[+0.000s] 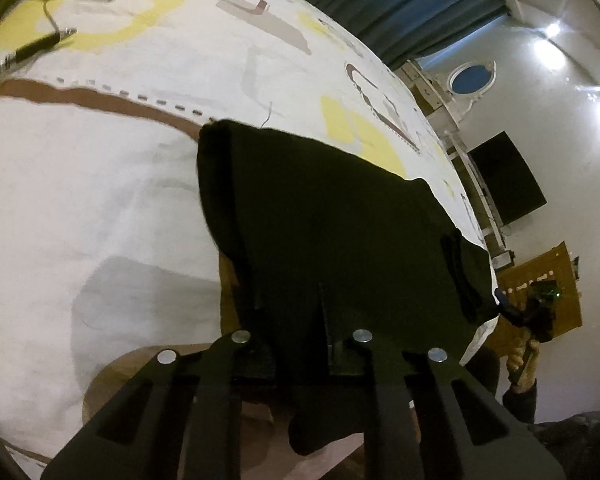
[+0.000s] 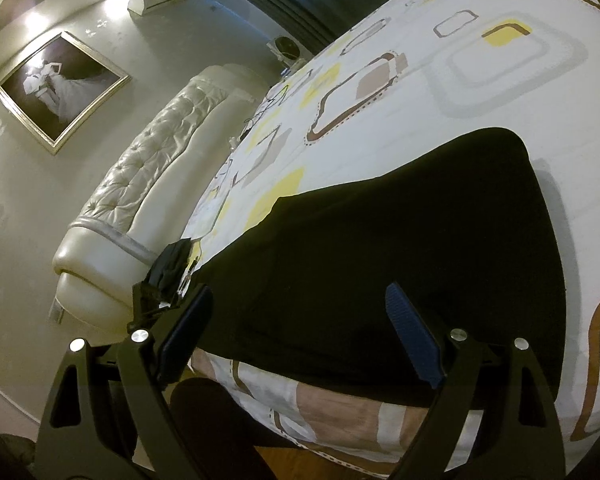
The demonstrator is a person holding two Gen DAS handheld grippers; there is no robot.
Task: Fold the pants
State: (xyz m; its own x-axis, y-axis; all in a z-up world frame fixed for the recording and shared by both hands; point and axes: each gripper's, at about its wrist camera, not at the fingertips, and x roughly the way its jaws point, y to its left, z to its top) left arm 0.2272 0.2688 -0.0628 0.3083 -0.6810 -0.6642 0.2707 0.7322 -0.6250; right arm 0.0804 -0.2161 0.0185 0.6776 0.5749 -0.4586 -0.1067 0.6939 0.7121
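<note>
The black pants (image 1: 324,220) lie on the patterned bedspread (image 1: 100,200), near the bed's edge. My left gripper (image 1: 300,344) is shut on the near edge of the pants, and dark cloth hangs down between its fingers. In the right wrist view the pants (image 2: 400,248) spread out flat ahead. My right gripper (image 2: 300,320) is open, its blue pads (image 2: 412,332) wide apart just above the near edge of the pants, holding nothing. The right gripper also shows at the far right of the left wrist view (image 1: 540,312), in a hand.
A pen-like black object (image 1: 32,48) and a cable lie on the bedspread at the far left. A padded white headboard (image 2: 152,184) stands at the bed's left end. A framed picture (image 2: 60,88) hangs on the wall. Dark curtains (image 1: 400,4) hang behind the bed.
</note>
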